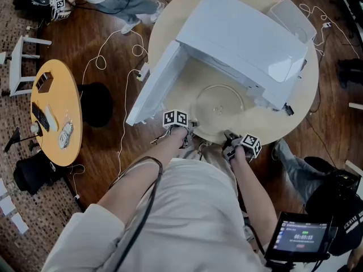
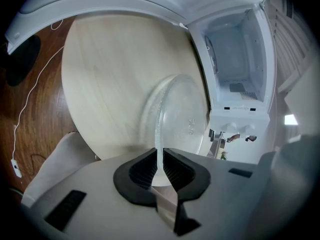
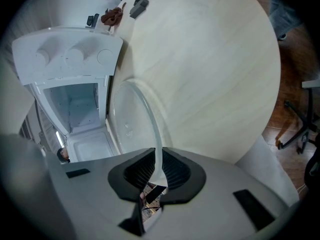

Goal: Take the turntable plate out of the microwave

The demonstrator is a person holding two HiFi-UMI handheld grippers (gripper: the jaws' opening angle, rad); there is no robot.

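The clear glass turntable plate is outside the white microwave, over the round table in front of the open cavity. My left gripper is shut on the plate's near-left rim, and my right gripper is shut on its near-right rim. In the left gripper view the plate runs edge-on into the black pads of my left gripper. In the right gripper view the plate enters my right gripper the same way, with the microwave beyond it.
The microwave door stands open to the left of the plate. The round light-wood table carries the microwave. A small yellow table with remotes, cables on the wooden floor and a person's legs lie around.
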